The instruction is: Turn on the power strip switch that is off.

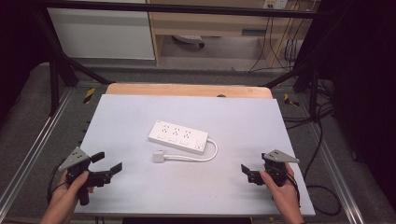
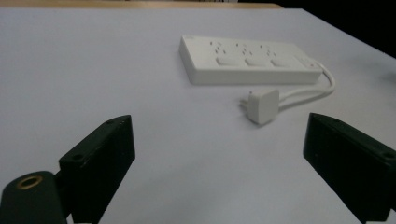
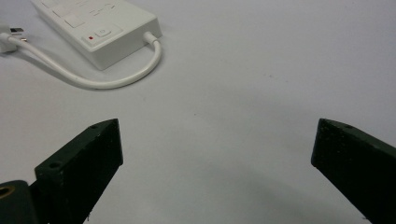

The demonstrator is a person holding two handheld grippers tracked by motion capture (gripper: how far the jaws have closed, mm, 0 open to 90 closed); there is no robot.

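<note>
White plastic is seen in the power strip (image 1: 178,136), which is lying flat on the grey counter (image 1: 130,116) between and beyond both tongs, well apart from each. Its plug (image 1: 158,157) is resting nearer the left tongs (image 1: 106,163). The left tongs and the right tongs (image 1: 254,170) are both being held wide open, gripping nothing.

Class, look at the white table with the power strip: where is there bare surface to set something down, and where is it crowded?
Bare: the table's far strip beyond the power strip, the wide patch between the left gripper and the plug, and the near middle between both grippers. Crowded: the centre, where strip, looped cord and plug sit close together; the right gripper occupies the near right corner.
</note>
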